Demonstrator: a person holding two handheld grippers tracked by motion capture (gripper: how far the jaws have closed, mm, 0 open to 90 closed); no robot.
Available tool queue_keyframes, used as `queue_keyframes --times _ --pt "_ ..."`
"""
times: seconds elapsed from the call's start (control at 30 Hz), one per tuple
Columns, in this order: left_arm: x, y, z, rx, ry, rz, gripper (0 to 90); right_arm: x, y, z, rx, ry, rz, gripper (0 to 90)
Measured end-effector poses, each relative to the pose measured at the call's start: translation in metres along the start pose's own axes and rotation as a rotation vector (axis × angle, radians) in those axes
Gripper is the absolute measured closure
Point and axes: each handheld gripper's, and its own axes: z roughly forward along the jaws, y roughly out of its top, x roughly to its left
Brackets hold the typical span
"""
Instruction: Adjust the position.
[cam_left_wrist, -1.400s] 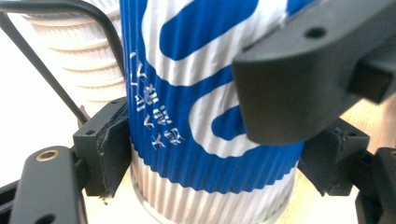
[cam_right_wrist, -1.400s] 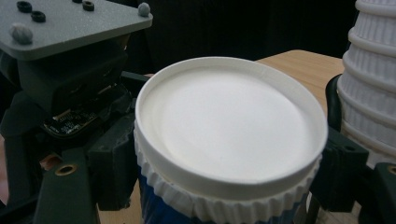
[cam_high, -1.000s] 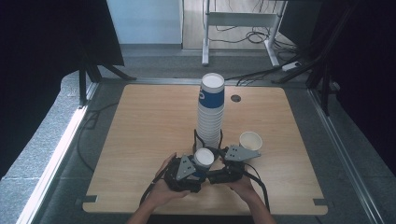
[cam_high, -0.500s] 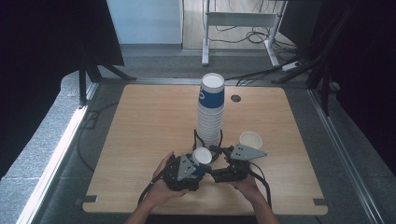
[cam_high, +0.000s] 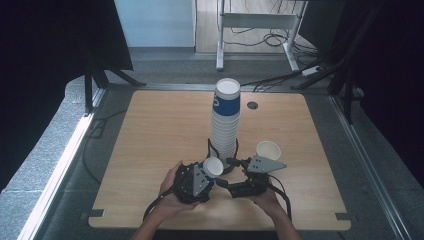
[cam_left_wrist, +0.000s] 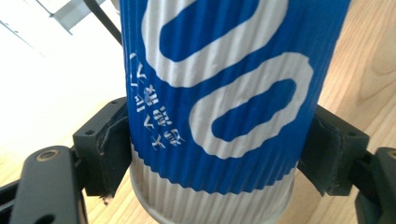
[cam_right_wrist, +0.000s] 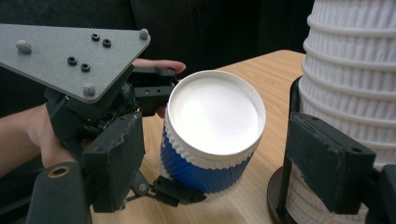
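A tall stack of white ribbed paper cups (cam_high: 226, 120) with a blue-sleeved one on top stands mid-table on a black base. My left gripper (cam_high: 210, 170) is shut on a single blue-and-white cup (cam_left_wrist: 224, 93), its pads (cam_left_wrist: 105, 149) pressing both sides just in front of the stack. In the right gripper view that cup (cam_right_wrist: 212, 135) tilts its white mouth toward the camera. My right gripper (cam_right_wrist: 219, 163) is open, its jaws either side of that cup without touching it, beside the stack (cam_right_wrist: 350, 70).
Another white cup (cam_high: 268, 149) stands upright on the wooden table (cam_high: 150, 130) right of the stack. A small dark hole (cam_high: 252, 105) lies near the far edge. Cables loop around the stack's base, and metal rails border the table.
The right gripper has edged slightly toward the held cup. The left gripper and its cup have stayed in place.
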Motion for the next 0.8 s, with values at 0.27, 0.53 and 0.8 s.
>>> queue_keyframes --times 0.27,0.53,0.8 --pt "-0.006 0.000 0.002 0.025 0.052 0.070 19.5 -0.002 -0.005 0.003 0.039 -0.002 0.003 17.6" --pt "-0.017 0.003 0.001 0.026 0.023 0.127 19.5 -0.003 -0.011 0.013 0.075 0.021 0.032 16.9" --pt "-0.024 0.008 -0.004 0.024 0.012 0.198 19.4 -0.002 -0.015 0.020 0.109 0.051 0.029 22.7"
